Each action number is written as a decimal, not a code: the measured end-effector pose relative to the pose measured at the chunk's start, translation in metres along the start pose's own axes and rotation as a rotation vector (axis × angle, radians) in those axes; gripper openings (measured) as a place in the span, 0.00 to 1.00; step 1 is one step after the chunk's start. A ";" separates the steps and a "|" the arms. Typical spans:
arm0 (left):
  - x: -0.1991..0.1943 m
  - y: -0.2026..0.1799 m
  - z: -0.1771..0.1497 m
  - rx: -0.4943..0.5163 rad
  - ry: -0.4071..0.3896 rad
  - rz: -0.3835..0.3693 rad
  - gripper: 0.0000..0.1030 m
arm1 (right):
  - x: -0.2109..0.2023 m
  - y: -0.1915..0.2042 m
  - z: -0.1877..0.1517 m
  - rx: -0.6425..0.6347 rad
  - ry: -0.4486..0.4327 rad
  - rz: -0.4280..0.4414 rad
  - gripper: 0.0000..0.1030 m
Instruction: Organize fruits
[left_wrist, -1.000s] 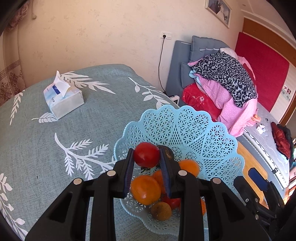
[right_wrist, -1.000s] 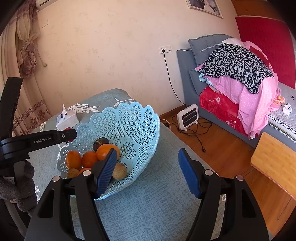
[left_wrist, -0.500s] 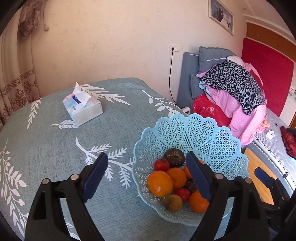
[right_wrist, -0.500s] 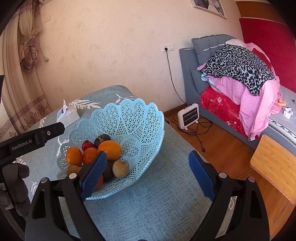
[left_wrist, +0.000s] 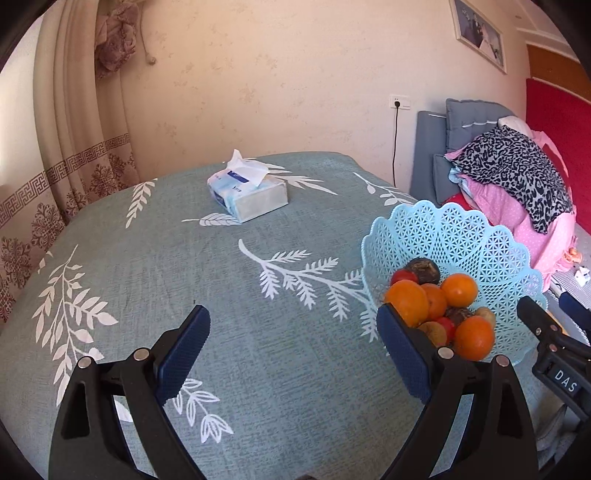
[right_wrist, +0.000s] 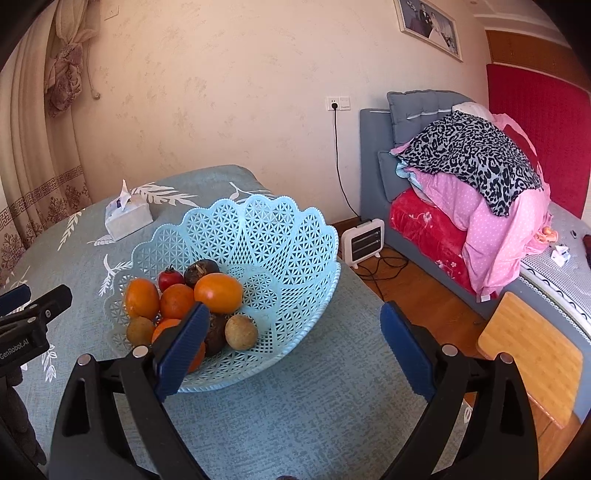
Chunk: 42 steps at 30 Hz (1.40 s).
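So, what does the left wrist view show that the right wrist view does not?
Only the left view shows the table's left half and the open left claw over bare cloth. Only the right view shows the heater, the floor cable and the open right claw. Both show the basket of fruit, the tissue pack and the bed.

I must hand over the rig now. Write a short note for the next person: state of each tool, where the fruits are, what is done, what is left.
Left tool: open, empty, above the tablecloth left of the basket.
Right tool: open, empty, at the near side of the basket.
Fruits: oranges, a small red fruit, dark and brown ones, all piled in the light blue basket on the table.
Done: no loose fruit is visible on the cloth.
Left: probably nothing; check outside the views. The tissue pack stands apart.
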<state>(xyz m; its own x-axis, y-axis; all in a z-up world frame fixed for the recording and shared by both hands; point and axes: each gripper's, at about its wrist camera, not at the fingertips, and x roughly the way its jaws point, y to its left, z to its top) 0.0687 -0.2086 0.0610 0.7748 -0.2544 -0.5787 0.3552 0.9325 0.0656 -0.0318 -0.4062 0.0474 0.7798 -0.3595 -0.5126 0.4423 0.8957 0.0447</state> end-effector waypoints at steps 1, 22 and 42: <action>0.000 0.003 -0.003 -0.004 0.005 0.002 0.88 | -0.001 0.003 0.000 -0.015 0.001 -0.006 0.95; -0.020 0.030 -0.041 -0.033 -0.007 0.050 0.91 | -0.031 0.071 -0.010 -0.239 -0.021 -0.058 0.97; -0.044 0.041 -0.048 -0.040 -0.088 0.064 0.91 | -0.046 0.100 -0.020 -0.334 -0.090 -0.177 0.97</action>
<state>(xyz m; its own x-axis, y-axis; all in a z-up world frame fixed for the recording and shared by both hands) 0.0240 -0.1466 0.0496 0.8387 -0.2139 -0.5009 0.2836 0.9567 0.0662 -0.0321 -0.2947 0.0578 0.7469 -0.5242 -0.4091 0.4164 0.8484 -0.3269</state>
